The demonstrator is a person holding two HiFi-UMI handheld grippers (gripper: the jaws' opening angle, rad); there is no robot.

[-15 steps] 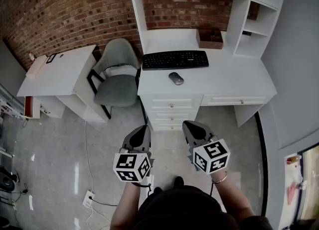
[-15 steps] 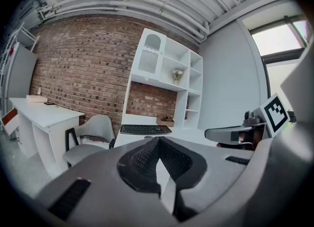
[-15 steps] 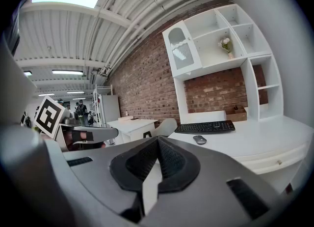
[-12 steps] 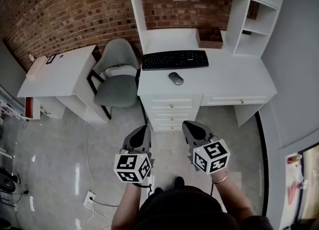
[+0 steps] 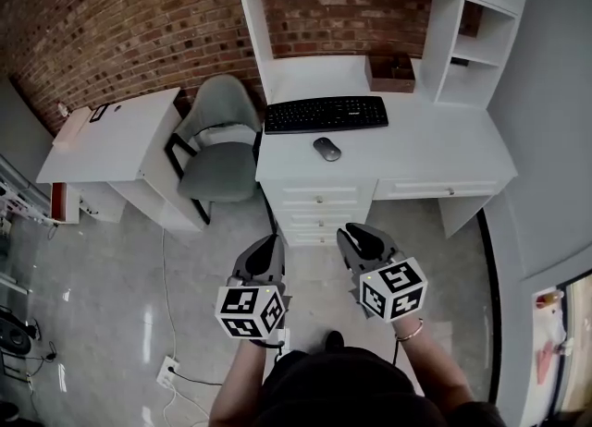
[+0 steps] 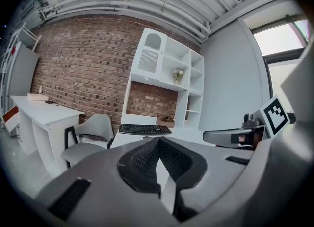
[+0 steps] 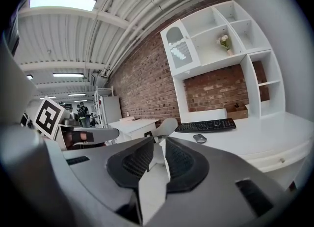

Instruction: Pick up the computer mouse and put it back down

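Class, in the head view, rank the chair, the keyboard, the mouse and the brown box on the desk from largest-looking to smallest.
1. chair
2. keyboard
3. brown box
4. mouse
No two look alike in size.

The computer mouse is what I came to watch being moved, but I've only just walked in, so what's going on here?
A person stands back from the white desk, a gripper in each hand, both held out over the floor. The left gripper is shut and empty; the right gripper has its jaws a slit apart with nothing between them. The computer mouse lies on the desk in front of the keyboard, untouched, so the pickup has not begun.
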